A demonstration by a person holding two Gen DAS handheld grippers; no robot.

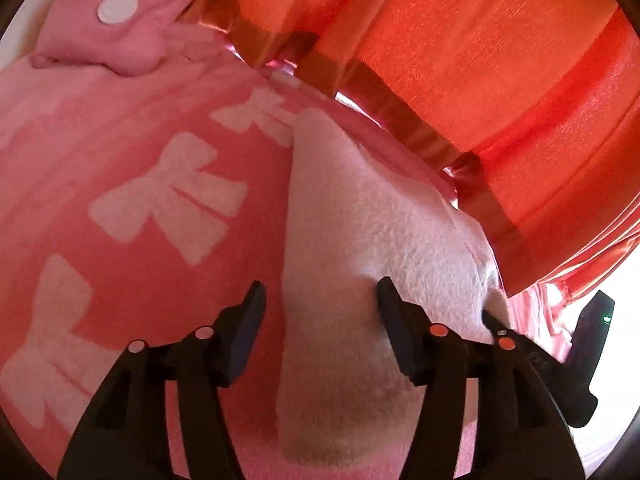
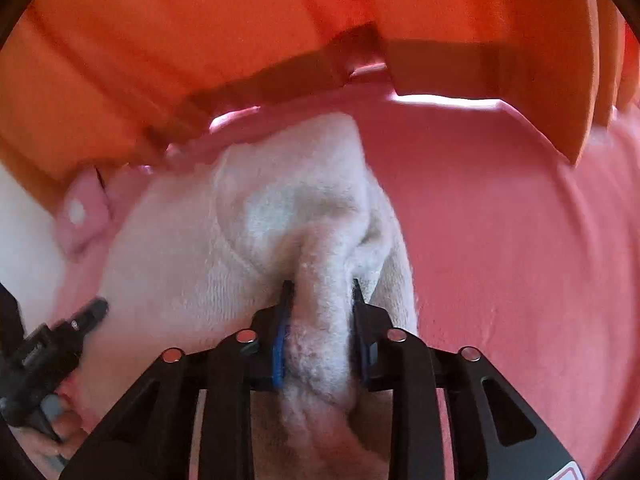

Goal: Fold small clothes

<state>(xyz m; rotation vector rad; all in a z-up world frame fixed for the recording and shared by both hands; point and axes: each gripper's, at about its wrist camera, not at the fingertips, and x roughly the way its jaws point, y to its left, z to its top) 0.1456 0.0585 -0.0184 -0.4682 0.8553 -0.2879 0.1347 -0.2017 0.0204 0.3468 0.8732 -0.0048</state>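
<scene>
an orange curtain (image 1: pixel 460 60) fills the top of both views, hanging behind a pink blanket with white bows (image 1: pixel 168 196) that covers the lower left of the left wrist view. a white fluffy garment (image 1: pixel 360 240) lies on the blanket in the centre. the right gripper (image 2: pixel 320 292) at bottom centre of its view pinches a bunched ridge of that garment, while the left gripper (image 1: pixel 320 296) stands partly open with the garment's edge between its fingers, not clamped.

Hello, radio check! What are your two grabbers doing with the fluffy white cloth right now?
Right tool pinching a ridge of white fleece garment. Left tool open, astride its edge. Pink bow blanket underneath; nothing blocking.
</scene>
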